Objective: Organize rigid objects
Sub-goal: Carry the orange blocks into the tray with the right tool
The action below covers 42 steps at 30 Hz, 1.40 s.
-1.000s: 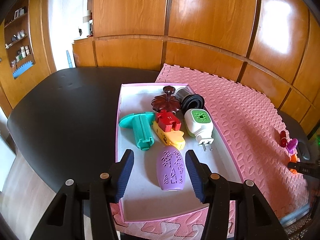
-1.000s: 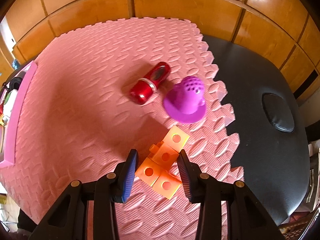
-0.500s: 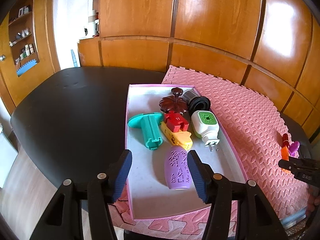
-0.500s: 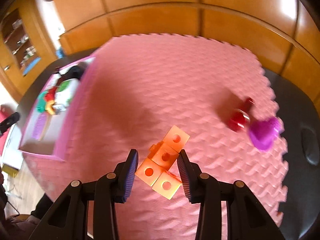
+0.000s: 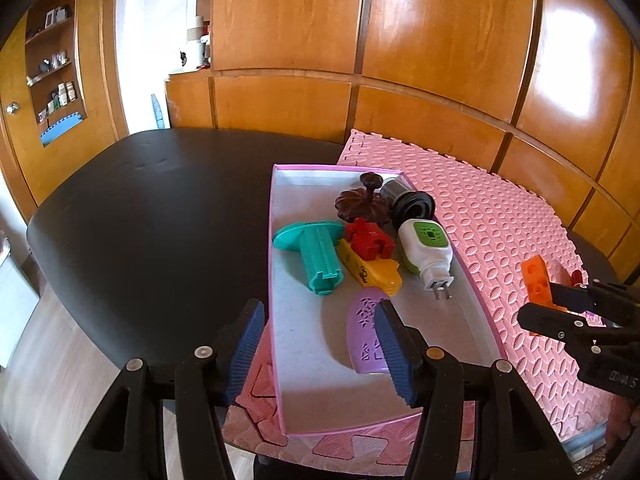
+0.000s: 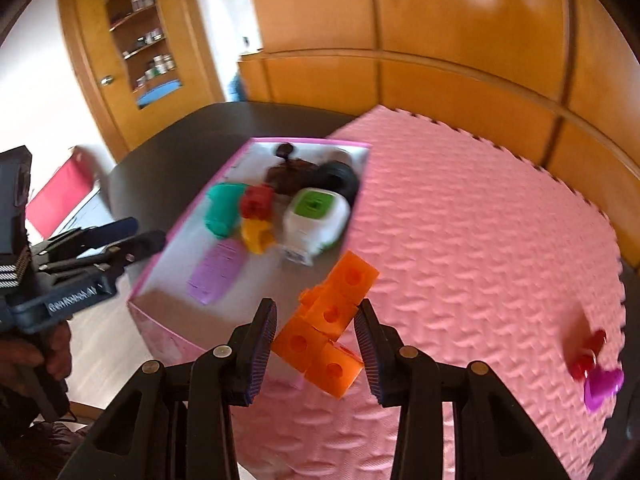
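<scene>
Seven things are lying in one pink tray (image 5: 486, 316): one teal stamp (image 5: 316, 256), one red puzzle piece (image 5: 368, 238), one yellow toy (image 5: 370, 272), one white plug-in (image 5: 426, 248), one brown flower-shaped piece (image 5: 360, 204), one black lens (image 5: 412, 202) and one purple oval (image 5: 366, 332). The tray is sitting at the edge of one pink foam mat (image 6: 480, 220) on one black table (image 5: 160, 208). The left gripper (image 5: 320, 346) is hovering over the tray's near left corner, its jaws standing apart and clasping nothing. The right gripper (image 6: 316, 346) is clamping one orange block cluster (image 6: 328, 322) in the air beside the tray's near right edge. Two things are lying on the mat's far right: one red bottle (image 6: 586, 356) and one magenta hat-shaped toy (image 6: 602, 388).
</scene>
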Tool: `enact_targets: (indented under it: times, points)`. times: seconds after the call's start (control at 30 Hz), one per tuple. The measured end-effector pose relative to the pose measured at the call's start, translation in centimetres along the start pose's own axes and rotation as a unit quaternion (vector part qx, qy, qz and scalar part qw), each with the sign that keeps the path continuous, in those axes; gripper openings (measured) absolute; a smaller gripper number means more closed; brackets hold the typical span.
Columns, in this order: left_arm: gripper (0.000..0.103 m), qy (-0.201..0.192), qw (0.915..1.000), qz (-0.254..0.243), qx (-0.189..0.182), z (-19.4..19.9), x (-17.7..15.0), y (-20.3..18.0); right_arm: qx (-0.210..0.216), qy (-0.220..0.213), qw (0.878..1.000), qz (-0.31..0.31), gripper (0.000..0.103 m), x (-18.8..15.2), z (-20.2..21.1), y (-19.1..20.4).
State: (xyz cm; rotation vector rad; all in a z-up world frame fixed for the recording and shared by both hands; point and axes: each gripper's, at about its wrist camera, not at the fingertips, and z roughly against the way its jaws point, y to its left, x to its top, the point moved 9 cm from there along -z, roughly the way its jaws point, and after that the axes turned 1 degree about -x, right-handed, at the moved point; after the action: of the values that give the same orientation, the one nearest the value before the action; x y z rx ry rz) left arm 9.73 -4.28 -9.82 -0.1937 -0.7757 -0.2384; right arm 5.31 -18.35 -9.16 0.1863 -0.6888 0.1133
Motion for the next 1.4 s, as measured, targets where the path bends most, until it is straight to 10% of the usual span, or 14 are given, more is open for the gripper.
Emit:
enact_targets:
  times: [0.93,1.4]
  points:
    - [0.058,0.004,0.9986,0.042,0.031,0.1,-0.7,4.3,0.001,0.113,0.989,0.095,0.040,-1.6,-8.2,4.9]
    - [0.059,0.006,0.9988,0.038,0.029,0.1,-0.9,3.9,0.031,0.097,0.994,0.033,0.044,-1.6,-8.0,4.2]
